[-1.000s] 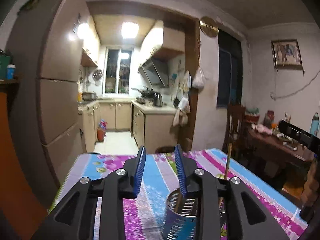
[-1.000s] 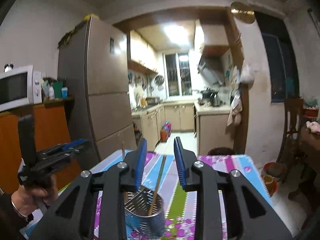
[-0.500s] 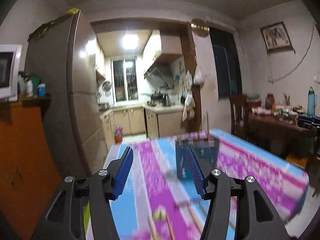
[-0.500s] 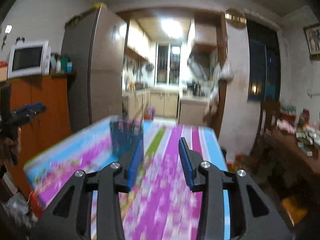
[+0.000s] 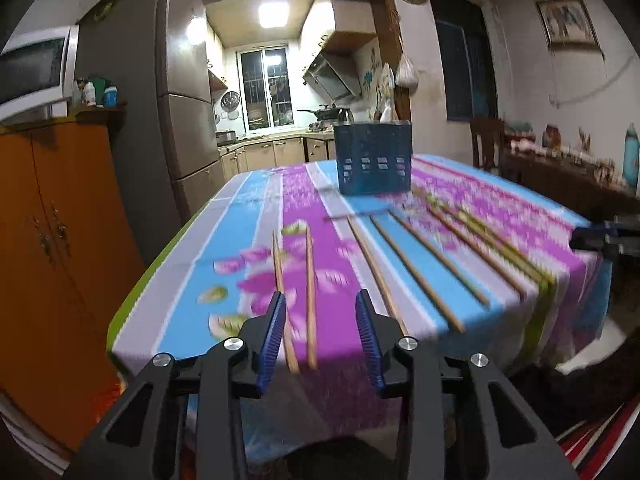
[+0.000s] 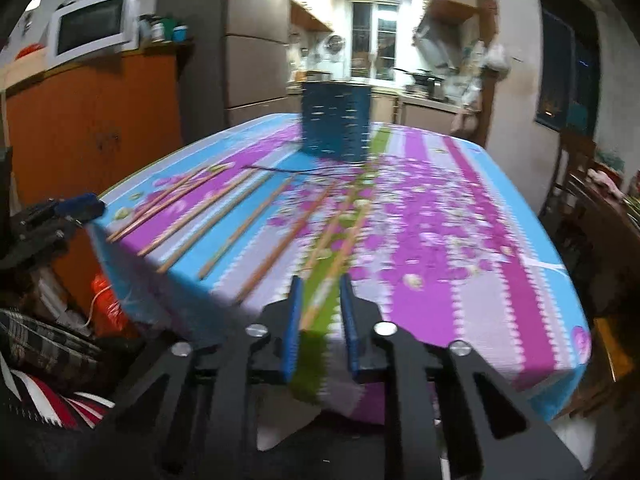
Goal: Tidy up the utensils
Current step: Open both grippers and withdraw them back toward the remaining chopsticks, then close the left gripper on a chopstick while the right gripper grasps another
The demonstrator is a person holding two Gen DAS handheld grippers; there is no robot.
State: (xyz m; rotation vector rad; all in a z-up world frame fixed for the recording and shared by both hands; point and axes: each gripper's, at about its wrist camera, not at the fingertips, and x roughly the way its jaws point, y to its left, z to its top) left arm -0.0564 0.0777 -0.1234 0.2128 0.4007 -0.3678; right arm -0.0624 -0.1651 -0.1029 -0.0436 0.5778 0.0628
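Several wooden chopsticks (image 5: 310, 292) lie side by side near the front edge of the table (image 5: 256, 208); they also show in the right wrist view (image 6: 236, 236). A blue slotted utensil holder (image 5: 374, 158) stands further back on the table, also in the right wrist view (image 6: 335, 124). My left gripper (image 5: 320, 304) is open and empty, off the front edge, in line with the two leftmost chopsticks. My right gripper (image 6: 319, 286) is open and empty at the front edge, in line with the rightmost chopsticks (image 6: 340, 240). Each gripper shows in the other's view, the right one (image 5: 600, 236) and the left one (image 6: 60, 208).
The table wears a striped flowered cloth (image 6: 460, 220). An orange cabinet (image 5: 52, 240) with a microwave (image 5: 32, 68) stands left, a fridge (image 5: 180, 120) behind it. Chairs and a cluttered side table (image 5: 560, 164) are on the right. The frames are motion-blurred.
Both grippers have pulled back from above a metal holder to the table's front edge. The view now shows the chopsticks laid out and the blue holder far back.
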